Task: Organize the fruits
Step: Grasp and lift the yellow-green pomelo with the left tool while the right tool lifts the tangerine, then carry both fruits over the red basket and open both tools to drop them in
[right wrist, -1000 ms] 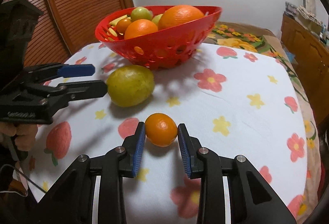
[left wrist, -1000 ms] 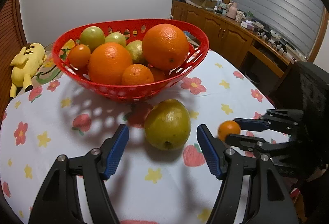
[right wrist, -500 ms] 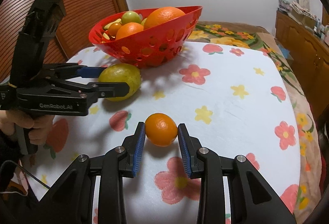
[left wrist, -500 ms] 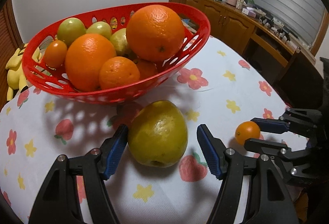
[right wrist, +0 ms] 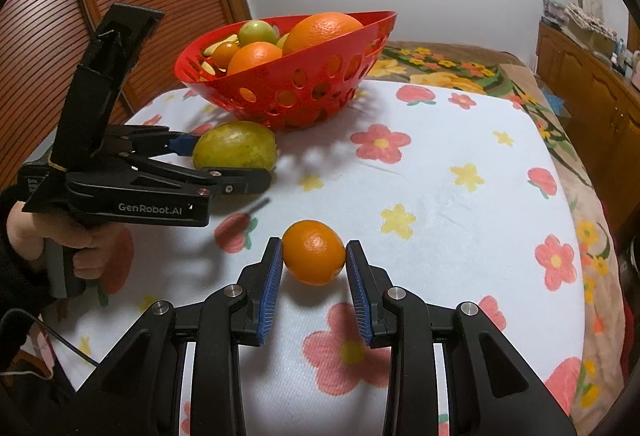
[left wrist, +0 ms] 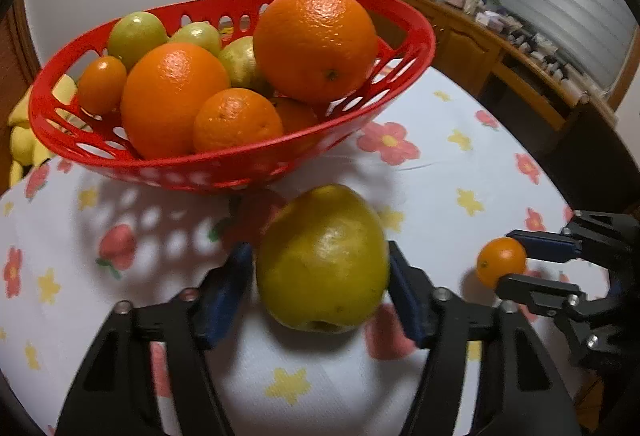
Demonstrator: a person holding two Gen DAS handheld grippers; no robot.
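A large yellow-green citrus fruit [left wrist: 323,260] lies on the flowered tablecloth [right wrist: 440,196] just in front of the full red perforated basket [left wrist: 224,160], while a small orange [right wrist: 314,252] sits well apart, nearer the table's near edge.

Two wrist cameras, close and angled down.
Each looks along its own fingers; both share the red basket [left wrist: 256,160] [right wrist: 304,96] and flowered surface [left wrist: 440,164] [right wrist: 440,176].

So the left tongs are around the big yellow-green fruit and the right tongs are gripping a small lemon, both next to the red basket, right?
Not a lemon: the right tongs grip a small orange, as the right wrist view shows. The left tongs are indeed around the big yellow-green fruit, next to the red basket.
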